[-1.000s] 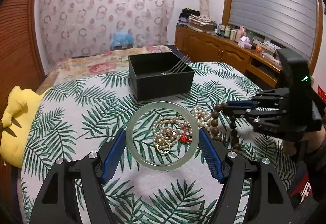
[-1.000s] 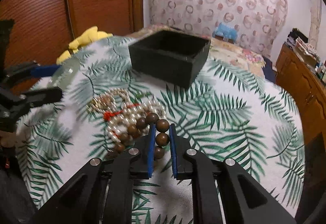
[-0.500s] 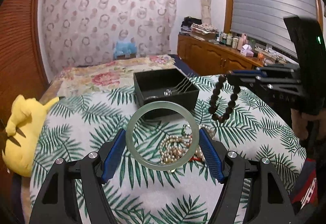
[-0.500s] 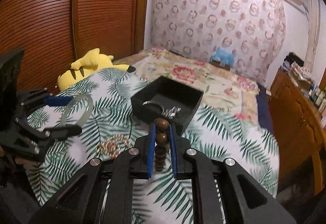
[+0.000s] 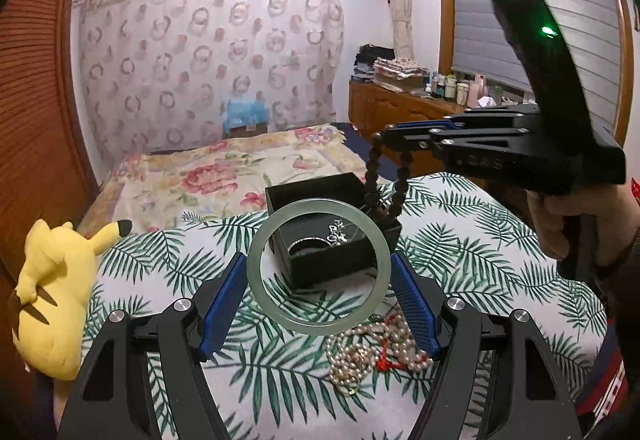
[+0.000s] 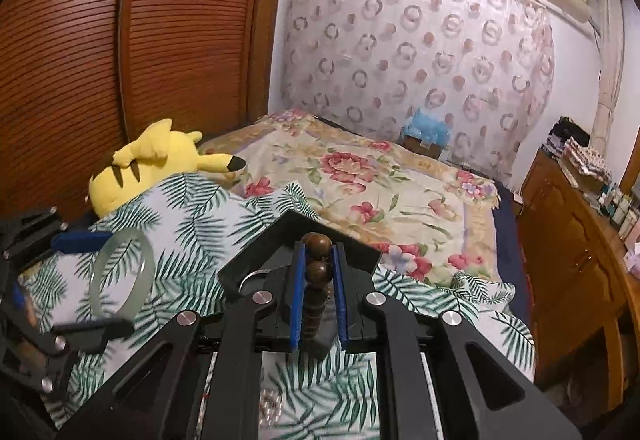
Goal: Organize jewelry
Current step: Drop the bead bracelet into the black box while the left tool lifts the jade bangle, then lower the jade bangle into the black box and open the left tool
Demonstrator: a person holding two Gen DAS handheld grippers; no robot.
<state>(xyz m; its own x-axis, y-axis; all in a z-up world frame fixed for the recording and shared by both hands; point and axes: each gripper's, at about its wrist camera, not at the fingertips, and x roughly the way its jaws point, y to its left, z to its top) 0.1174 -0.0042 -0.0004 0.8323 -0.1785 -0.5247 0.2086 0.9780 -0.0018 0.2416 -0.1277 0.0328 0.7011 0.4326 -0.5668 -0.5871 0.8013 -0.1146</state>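
The right gripper (image 6: 316, 272) pinches the bead bracelet (image 5: 386, 183) over the box (image 5: 332, 224), frame centre; a swinging loop could snag the rim. The left gripper (image 5: 318, 294) spans the bangle (image 5: 318, 266) below, which could slip.

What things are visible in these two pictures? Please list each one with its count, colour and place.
jade bangle: one, pale green, held across the left gripper's pads.
wooden bead bracelet: one, dark brown, hanging from the right gripper over the box.
box: one, black, open, on the leaf-print cloth, silver pieces inside.
pearl strands: one tangled heap, cream with a red knot, on the cloth near the box.
plush toy: one, yellow, at the cloth's left edge.
leaf-print cloth: one, white and green.
left gripper: black, blue pads.
right gripper: black, blue pads.
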